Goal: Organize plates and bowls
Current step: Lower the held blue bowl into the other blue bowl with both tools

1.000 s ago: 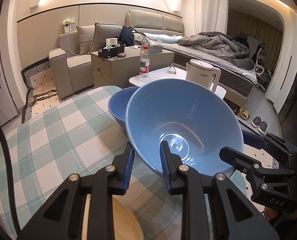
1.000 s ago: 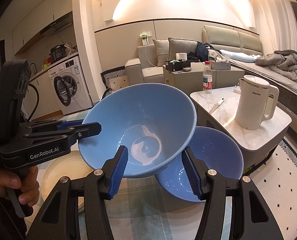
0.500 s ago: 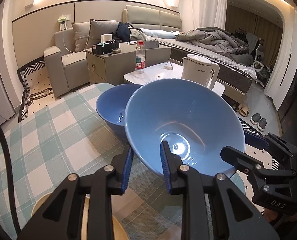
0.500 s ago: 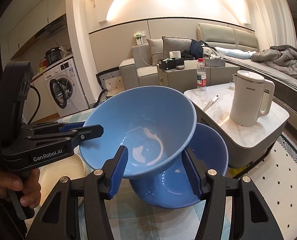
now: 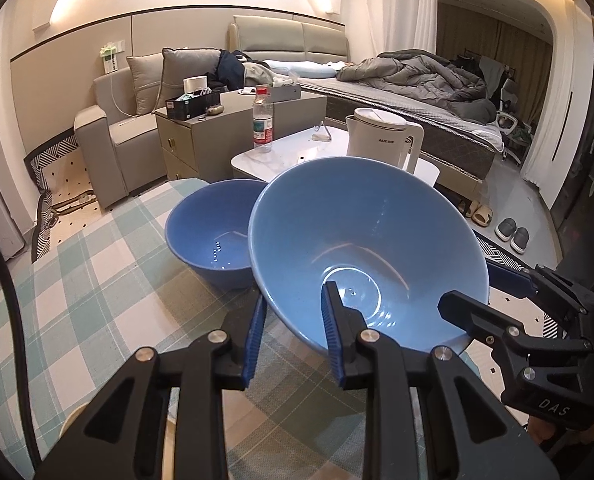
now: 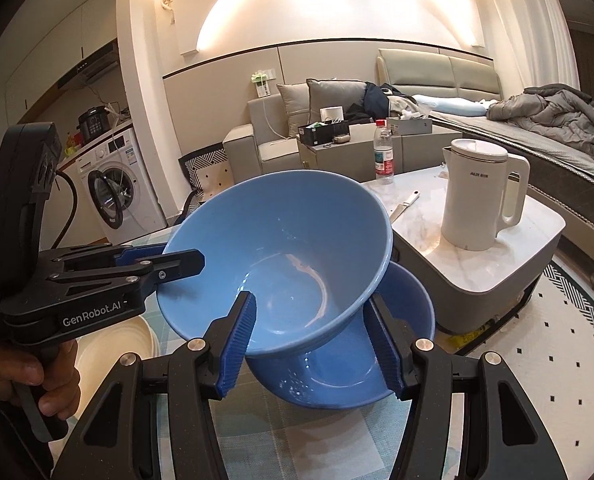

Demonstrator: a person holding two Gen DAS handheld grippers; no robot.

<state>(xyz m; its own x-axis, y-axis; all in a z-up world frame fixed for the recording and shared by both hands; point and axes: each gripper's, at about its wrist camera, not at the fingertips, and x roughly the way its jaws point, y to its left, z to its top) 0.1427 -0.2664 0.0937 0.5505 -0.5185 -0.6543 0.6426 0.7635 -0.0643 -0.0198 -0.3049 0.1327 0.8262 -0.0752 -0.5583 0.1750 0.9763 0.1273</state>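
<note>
Left gripper (image 5: 291,330) and right gripper (image 6: 311,344) both clamped on the tilted light blue bowl (image 5: 367,256) (opposite rims), darker bowl (image 5: 217,234) on the checked tablecloth (image 5: 97,280) just beyond.

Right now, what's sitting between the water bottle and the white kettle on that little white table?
Almost nothing. In the right wrist view, only a small knife lies on the white table between the water bottle and the kettle; the rest is bare tabletop.
</note>
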